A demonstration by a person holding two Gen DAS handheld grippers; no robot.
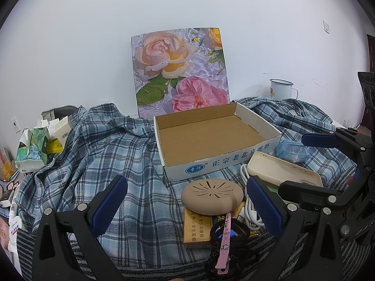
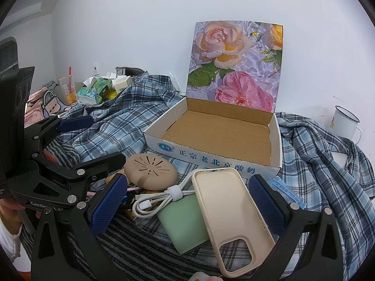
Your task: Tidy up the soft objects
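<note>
Here, my left gripper point(image 1: 185, 205) hovers with jaws spread wide over the tan silicone disc point(image 1: 212, 196), gripping nothing; my right gripper point(image 2: 186, 202) stands equally agape around the cream phone case point(image 2: 232, 213), which lies on the green pouch point(image 2: 185, 224); the cardboard box point(image 2: 211, 161) sits just beyond on the plaid shirt point(image 1: 112, 149).

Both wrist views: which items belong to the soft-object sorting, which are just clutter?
Job:
cardboard box, empty
phone case
tan round pad
green pouch
black hair ties

Clutter:
mug
flower picture
tissue pack
white cable
yellow cartons
</note>
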